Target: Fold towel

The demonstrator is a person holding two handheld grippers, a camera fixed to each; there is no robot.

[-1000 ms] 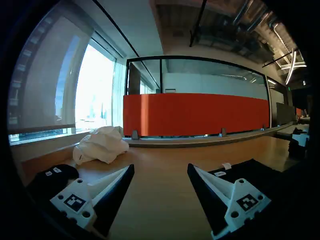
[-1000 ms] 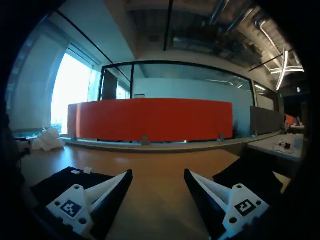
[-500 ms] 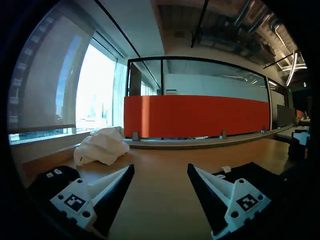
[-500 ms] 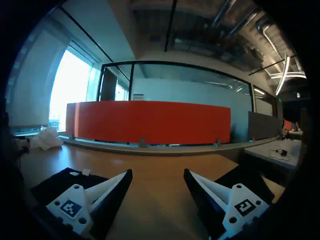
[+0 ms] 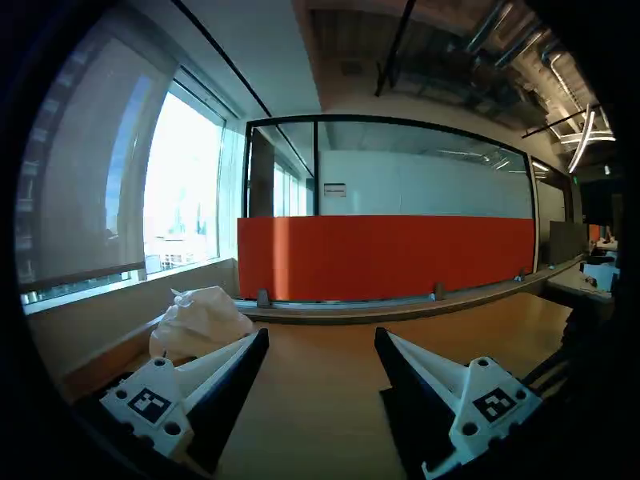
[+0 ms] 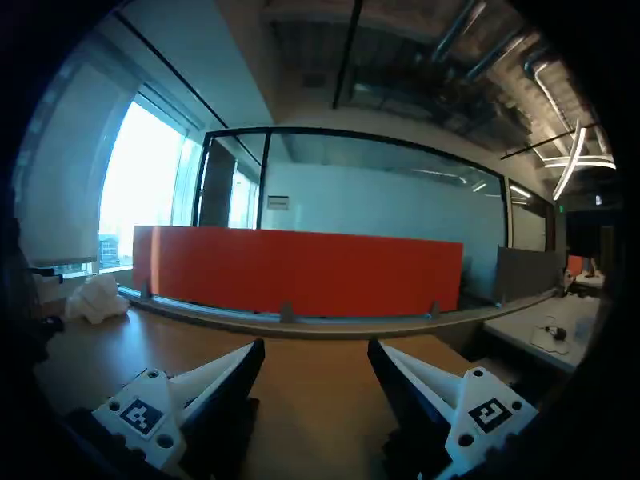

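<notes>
1. Status: folding is judged not yet begun. No fold shows, and neither gripper has hold of cloth. What is left: grip an edge, carry it over, flatten.
2. Window (image 5: 180, 208): a tall glass pane, bright, at 10 o'clock in the left gripper view.
3. Partition (image 5: 384, 256): a flat, matt orange panel with glass above it. It runs along the table's far edge at 12 o'clock in both views.
4. Table (image 5: 320, 400): smooth, light brown wood, flat, with a faint sheen.
5. Towel (image 6: 242, 432): a dark, matt cloth, judged to be the task's thing. It lies low on the table at 6 o'clock under the fingers, mostly hidden, so its outline cannot be told.
6. White cloth (image 5: 200, 320): a crumpled, soft heap on the table by the window. It sits at 8 o'clock in the left gripper view, well apart from the towel.
7. Left gripper (image 5: 320, 331): wedge-shaped white plastic fingers with black inner faces and square markers. The jaws stand wide apart and hold nothing.
8. Right gripper (image 6: 316, 342): same build. The jaws stand wide apart and hold nothing.
</notes>
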